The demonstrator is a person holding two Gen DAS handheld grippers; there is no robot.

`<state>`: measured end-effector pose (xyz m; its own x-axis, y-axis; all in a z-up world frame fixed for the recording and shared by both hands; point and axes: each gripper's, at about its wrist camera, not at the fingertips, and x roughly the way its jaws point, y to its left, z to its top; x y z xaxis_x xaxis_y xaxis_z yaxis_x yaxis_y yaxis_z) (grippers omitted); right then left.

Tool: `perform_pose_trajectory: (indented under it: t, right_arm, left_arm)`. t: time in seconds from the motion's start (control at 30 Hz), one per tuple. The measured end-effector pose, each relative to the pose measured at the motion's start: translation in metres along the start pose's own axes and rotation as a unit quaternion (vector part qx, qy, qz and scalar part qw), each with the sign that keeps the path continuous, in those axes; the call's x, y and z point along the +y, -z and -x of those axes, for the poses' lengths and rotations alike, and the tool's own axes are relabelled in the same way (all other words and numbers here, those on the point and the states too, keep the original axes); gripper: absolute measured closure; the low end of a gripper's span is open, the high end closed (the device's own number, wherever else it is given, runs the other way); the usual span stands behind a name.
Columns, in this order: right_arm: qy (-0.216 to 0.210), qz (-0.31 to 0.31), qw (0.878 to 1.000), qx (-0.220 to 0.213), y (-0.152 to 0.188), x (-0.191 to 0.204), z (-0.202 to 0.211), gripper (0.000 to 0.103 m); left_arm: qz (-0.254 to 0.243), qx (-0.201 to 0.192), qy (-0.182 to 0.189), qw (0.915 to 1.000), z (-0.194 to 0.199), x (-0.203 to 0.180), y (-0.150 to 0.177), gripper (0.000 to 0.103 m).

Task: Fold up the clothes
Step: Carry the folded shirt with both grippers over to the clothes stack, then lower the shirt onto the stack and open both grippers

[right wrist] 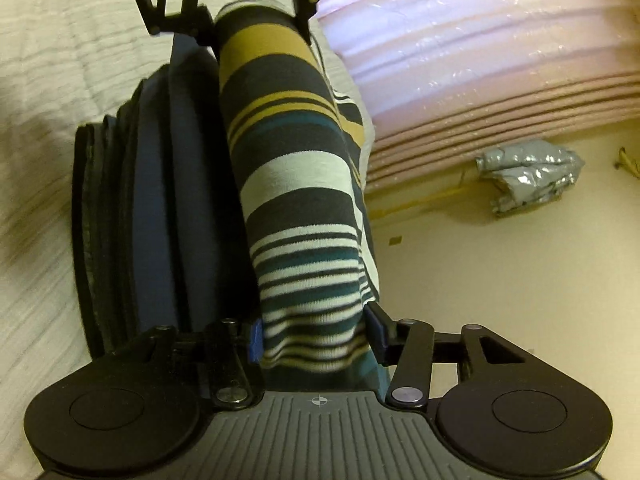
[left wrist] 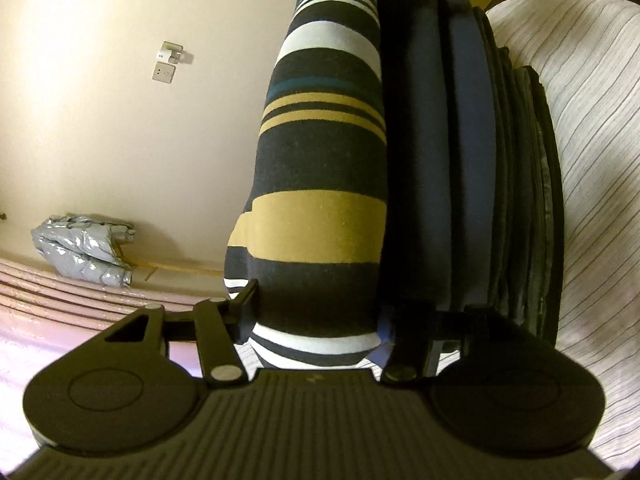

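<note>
Right wrist view: the folded striped garment [right wrist: 296, 208] sits atop the stack of folded clothes [right wrist: 160, 200] on the bed [right wrist: 36, 100], held from opposite ends to land squarely; right gripper [right wrist: 316, 340] jaws loosening, left gripper [right wrist: 256, 12] clasping it.

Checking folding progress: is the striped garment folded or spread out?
Folded: the striped garment is a compact bundle spanning both grippers, resting against a stack of dark folded clothes on the bed.

Hidden and cut off
Striped garment [left wrist: 320, 184] running out past top edge; lower layers of folded stack [left wrist: 520, 200] concealed; bedding [right wrist: 36, 200] at left smeared by blur
</note>
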<state>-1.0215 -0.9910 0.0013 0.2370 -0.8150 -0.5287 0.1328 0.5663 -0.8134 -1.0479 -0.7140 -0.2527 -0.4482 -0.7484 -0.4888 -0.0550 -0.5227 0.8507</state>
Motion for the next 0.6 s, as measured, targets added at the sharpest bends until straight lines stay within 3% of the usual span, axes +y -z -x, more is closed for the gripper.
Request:
perform_pose_trajectory:
  t: [0.13,0.33,0.6]
  right_arm:
    - [-0.017,-0.034,0.999,0.012,0.004,0.000,-0.003,0.055]
    - [-0.041,-0.103,0.993,0.042,0.029,0.014,0.002,0.060]
    - [-0.032,-0.155,0.986,0.060,0.006,0.002,0.023,0.059]
  left_arm:
    - [0.016,0.007,0.001,0.9998,-0.012,0.004,0.002,0.054]
    - [0.026,0.009,-0.014,0.9995,-0.001,-0.003,-0.003,0.055]
    - [0.011,0.008,-0.022,0.9997,0.000,-0.013,-0.001,0.049]
